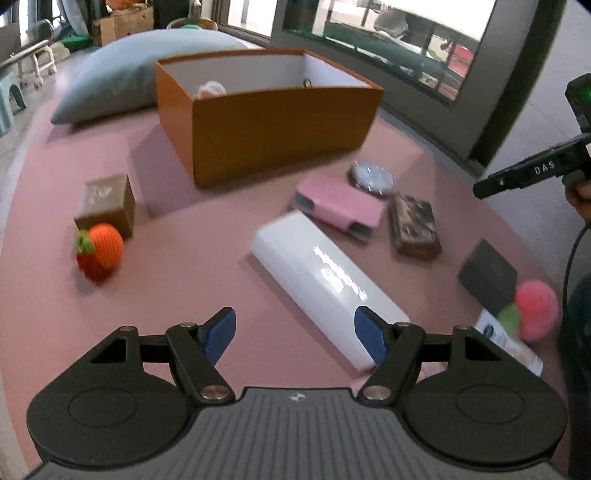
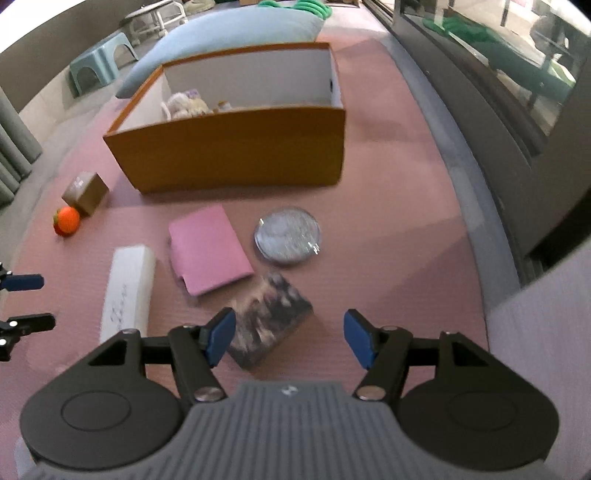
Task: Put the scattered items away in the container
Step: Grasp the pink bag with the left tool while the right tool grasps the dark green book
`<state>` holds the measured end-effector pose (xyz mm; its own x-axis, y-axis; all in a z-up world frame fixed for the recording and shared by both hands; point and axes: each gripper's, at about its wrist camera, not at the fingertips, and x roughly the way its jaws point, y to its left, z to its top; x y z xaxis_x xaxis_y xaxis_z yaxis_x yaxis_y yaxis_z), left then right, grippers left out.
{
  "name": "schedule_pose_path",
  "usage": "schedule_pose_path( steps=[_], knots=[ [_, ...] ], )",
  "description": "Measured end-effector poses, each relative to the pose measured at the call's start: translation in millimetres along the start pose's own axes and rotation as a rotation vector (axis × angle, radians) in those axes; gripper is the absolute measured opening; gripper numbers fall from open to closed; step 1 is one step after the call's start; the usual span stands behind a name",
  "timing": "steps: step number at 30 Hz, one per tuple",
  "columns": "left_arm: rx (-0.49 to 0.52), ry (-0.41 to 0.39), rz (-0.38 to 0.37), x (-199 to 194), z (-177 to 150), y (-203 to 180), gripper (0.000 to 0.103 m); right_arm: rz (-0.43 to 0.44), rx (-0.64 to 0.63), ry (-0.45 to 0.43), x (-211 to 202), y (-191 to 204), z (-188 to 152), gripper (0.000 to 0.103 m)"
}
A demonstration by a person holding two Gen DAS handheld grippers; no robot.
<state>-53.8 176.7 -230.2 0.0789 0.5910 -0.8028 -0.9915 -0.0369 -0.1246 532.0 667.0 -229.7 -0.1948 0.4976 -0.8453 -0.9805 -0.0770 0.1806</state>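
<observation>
An open orange box stands on the pink mat with a plush toy inside. My left gripper is open and empty above the near end of a long white box. My right gripper is open and empty over a dark patterned box. Also scattered: a pink case, a round silver disc, a small brown box, an orange knitted fruit, a black box and a pink knitted ball.
A large grey-blue cushion lies behind the orange box. A glass wall with a dark frame runs along the right. A pale green stool stands off the mat at far left. A white card lies under the pink ball.
</observation>
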Motion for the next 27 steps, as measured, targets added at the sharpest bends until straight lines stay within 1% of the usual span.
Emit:
schedule_pose_path(
  steps=[1, 5, 6, 10, 13, 17, 20, 22, 24, 27],
  knots=[
    [-0.005, 0.010, -0.009, 0, -5, -2, 0.084, 0.000, -0.004, 0.004, 0, -2, -5, 0.071],
    [-0.013, 0.033, -0.046, -1, -21, -6, 0.086, 0.007, 0.010, 0.013, -2, -11, -22, 0.071],
    [-0.013, 0.040, -0.050, 0, -24, -7, 0.086, 0.032, -0.033, 0.027, -3, -12, -27, 0.071],
    [-0.055, 0.061, -0.084, 3, -36, -9, 0.086, 0.037, -0.048, 0.042, -2, -14, -38, 0.072],
    [-0.083, 0.078, -0.118, 4, -40, -11, 0.086, 0.039, -0.066, 0.058, 1, -16, -46, 0.073],
    [-0.097, 0.105, -0.141, 9, -44, -13, 0.086, 0.044, -0.096, 0.085, 6, -18, -53, 0.074],
    [-0.103, 0.131, -0.152, 12, -46, -14, 0.087, 0.045, -0.146, 0.108, 10, -16, -56, 0.075],
    [-0.105, 0.142, -0.159, 14, -47, -14, 0.087, 0.046, -0.198, 0.125, 12, -13, -58, 0.081],
    [-0.118, 0.153, -0.168, 15, -49, -13, 0.087, 0.033, -0.261, 0.134, 15, -7, -63, 0.083],
    [-0.151, 0.182, -0.186, 18, -51, -11, 0.087, 0.043, -0.310, 0.158, 20, -1, -68, 0.083]
  ],
)
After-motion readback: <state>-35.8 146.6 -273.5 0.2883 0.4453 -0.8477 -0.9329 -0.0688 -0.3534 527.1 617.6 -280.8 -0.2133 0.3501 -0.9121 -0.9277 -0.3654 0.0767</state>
